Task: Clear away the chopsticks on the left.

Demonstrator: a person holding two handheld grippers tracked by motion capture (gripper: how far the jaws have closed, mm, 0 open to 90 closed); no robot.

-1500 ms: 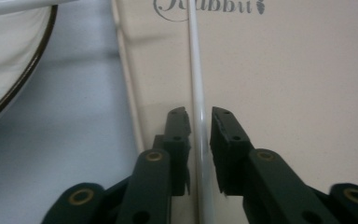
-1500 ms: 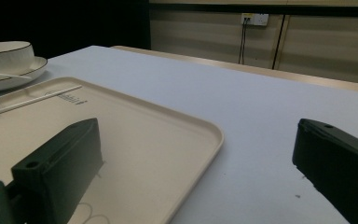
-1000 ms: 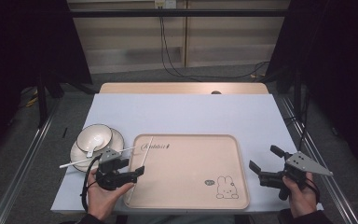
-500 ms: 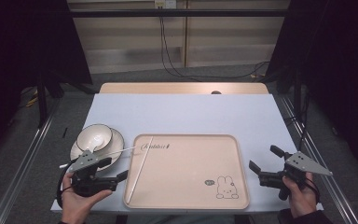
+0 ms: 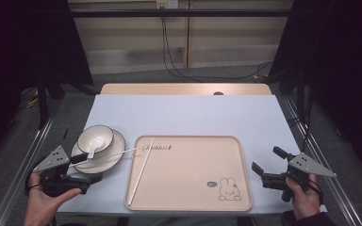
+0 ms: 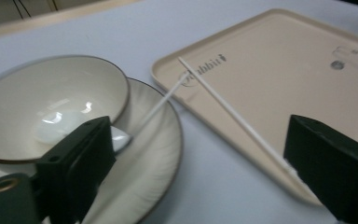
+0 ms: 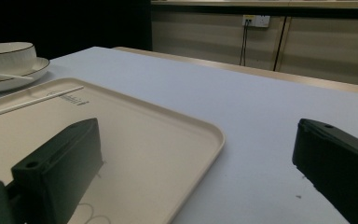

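Chopsticks (image 5: 140, 172), two; bowl (image 5: 95, 138), plate (image 5: 108, 157), tray (image 5: 193, 205), one each.

A cursive word that appears to be reading "Rabbit" is showing in dark script on the beige tray (image 5: 193, 188), printed near its far left corner, ahead and to the right of the left gripper's fingers (image 6: 326, 168). In the left gripper view the same word is appearing upside down, partly crossed by a white chopstick (image 6: 233, 112). A small rabbit drawing (image 5: 228, 189) with a tiny, unreadable speech mark is sitting near the tray's near right corner.
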